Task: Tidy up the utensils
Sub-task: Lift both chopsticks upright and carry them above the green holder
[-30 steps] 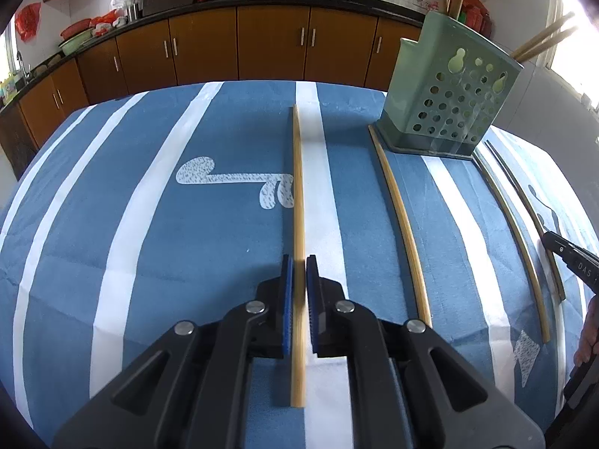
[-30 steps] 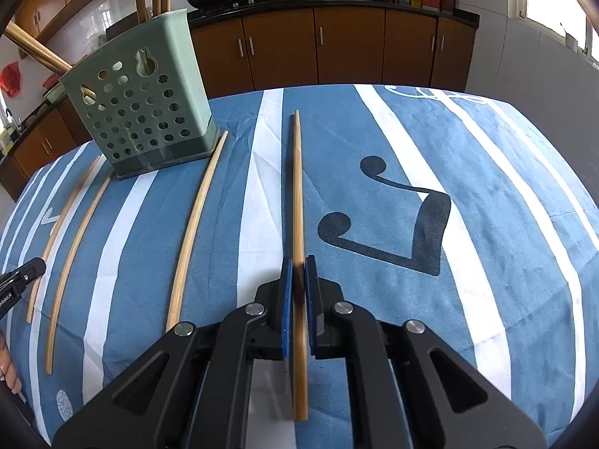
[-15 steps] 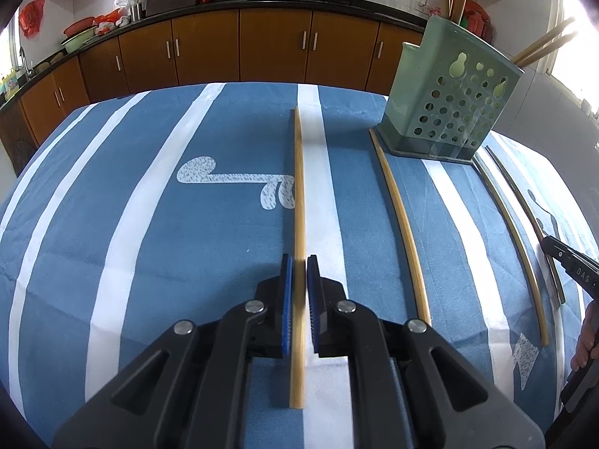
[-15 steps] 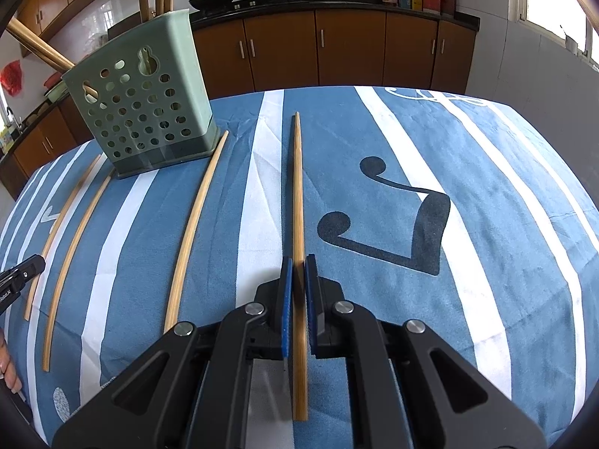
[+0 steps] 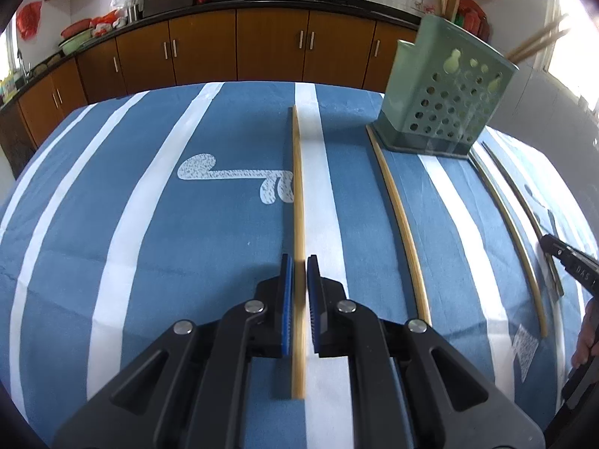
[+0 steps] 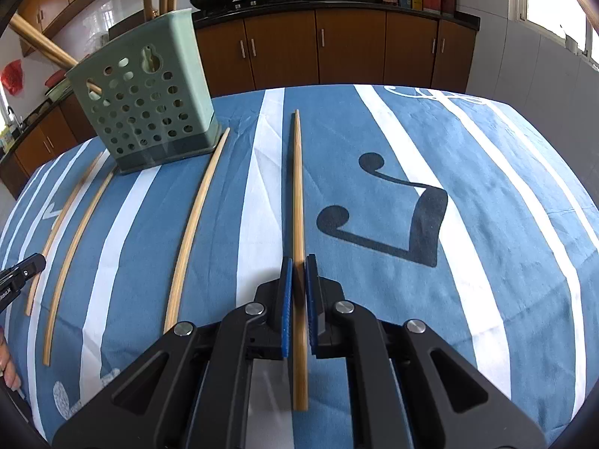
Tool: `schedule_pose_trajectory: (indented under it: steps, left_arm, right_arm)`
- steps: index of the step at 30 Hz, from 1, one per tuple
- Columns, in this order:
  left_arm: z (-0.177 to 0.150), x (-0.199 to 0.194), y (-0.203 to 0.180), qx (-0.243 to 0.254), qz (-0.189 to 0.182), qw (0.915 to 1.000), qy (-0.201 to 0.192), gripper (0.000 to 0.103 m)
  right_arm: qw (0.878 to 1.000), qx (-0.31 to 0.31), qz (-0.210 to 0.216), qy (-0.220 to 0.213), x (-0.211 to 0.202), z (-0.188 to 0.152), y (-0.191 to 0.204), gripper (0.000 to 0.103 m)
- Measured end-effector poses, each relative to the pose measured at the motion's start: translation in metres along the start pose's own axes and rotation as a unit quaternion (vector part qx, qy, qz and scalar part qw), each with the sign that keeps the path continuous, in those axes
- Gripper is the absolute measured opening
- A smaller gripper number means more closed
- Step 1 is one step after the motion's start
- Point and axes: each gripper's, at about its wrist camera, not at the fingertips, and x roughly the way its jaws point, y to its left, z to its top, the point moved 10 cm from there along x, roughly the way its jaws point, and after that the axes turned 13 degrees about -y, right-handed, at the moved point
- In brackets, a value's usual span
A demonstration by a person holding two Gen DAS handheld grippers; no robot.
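In the left wrist view my left gripper [image 5: 298, 262] is shut on a long bamboo chopstick [image 5: 297, 187] that points away along a white stripe, low over the cloth. In the right wrist view my right gripper [image 6: 297, 262] is shut on another bamboo chopstick [image 6: 297, 187], which also points straight ahead. The green perforated utensil holder [image 5: 445, 101] [image 6: 149, 101] stands at the far side of the table with several sticks in it. Two loose chopsticks [image 5: 400, 217] [image 5: 513, 224] lie on the cloth between my grippers.
The table wears a blue cloth with white stripes [image 5: 149, 224] [image 6: 486, 187]. The other gripper's tip shows at each view's edge [image 5: 572, 265] [image 6: 18, 273], with part of a hand [image 5: 584, 340]. Brown kitchen cabinets [image 5: 269, 48] and a counter with woks stand beyond the table.
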Motion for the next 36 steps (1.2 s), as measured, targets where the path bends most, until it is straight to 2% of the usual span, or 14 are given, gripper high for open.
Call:
schedule_pose_trajectory:
  steps: [10, 13, 21, 28, 36]
  left_arm:
    - [-0.013, -0.015, -0.004, 0.031, 0.001, 0.9995, 0.007, 0.008]
    - [-0.009, -0.022, -0.003, 0.031, 0.001, 0.9995, 0.004, 0.008]
    - [0.041, -0.061, -0.002, 0.016, -0.008, 0.9976, -0.067, 0.008]
    - [0.092, -0.097, 0.0, -0.021, -0.021, 0.9899, -0.139, 0.007]
    - [0.121, -0.118, -0.003, -0.025, -0.027, 0.9838, -0.175, 0.007]
  right_arm:
    - [1.0, 0.006, 0.009, 0.005, -0.011, -0.006, -0.002, 0.007]
    - [1.0, 0.012, 0.011, -0.014, -0.023, 0.003, -0.005, 0.007]
    - [0.996, 0.034, 0.013, -0.081, -0.059, 0.048, -0.018, 0.007]
    - [0.991, 0.047, 0.012, -0.125, -0.082, 0.078, -0.027, 0.007]
    - [0.987, 0.047, 0.019, -0.155, -0.096, 0.099, -0.025, 0.007]
